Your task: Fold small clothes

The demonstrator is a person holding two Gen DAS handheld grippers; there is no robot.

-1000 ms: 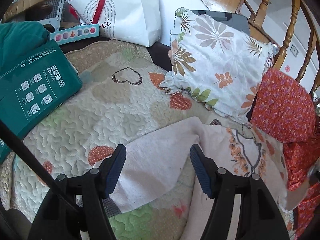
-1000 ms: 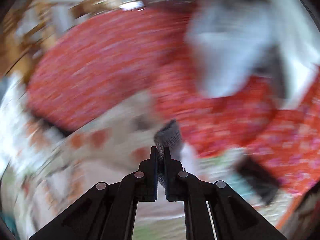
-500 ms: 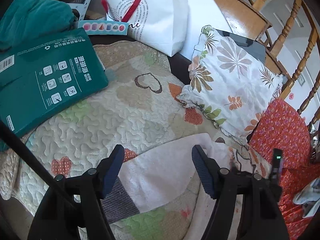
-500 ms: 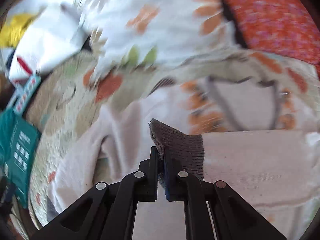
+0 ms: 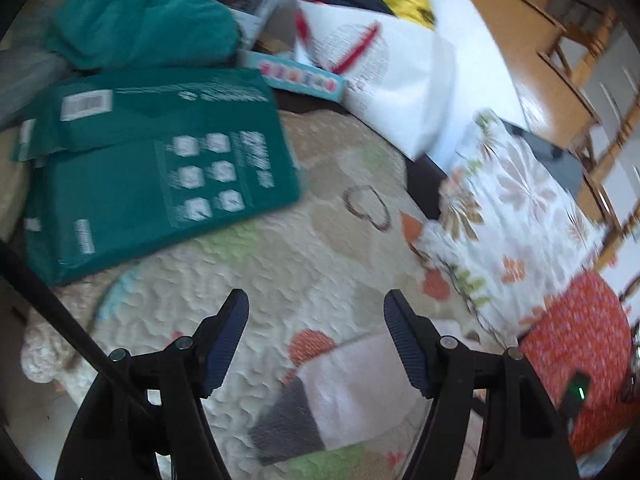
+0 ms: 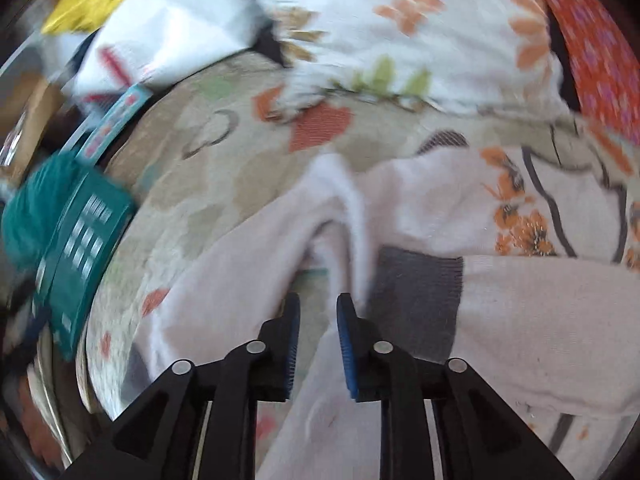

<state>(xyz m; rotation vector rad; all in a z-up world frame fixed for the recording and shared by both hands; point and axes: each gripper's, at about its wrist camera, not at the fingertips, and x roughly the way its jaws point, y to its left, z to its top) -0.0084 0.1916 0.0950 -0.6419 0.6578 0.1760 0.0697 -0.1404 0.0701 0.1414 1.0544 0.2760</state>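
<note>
A small pale pink top (image 6: 432,200) with grey cuffs and an orange flower print lies on the quilted bed cover (image 5: 320,248). One sleeve is folded across the body, its grey cuff (image 6: 416,280) lying flat. My right gripper (image 6: 318,308) is partly open and empty, just above the fabric beside that cuff. My left gripper (image 5: 316,320) is open and empty, above the quilt; the other sleeve's grey cuff (image 5: 288,420) lies below and between its fingers.
A green package (image 5: 152,176) and a teal cloth (image 5: 136,20) lie at the left. A white paper bag (image 5: 392,80) stands behind. A floral pillow (image 5: 512,216) and red patterned fabric (image 5: 576,344) are at the right.
My right gripper carried the grey cuff across the top, laid it down and opened. My left gripper has drawn back and left, so the sleeve now lies lower in its view.
</note>
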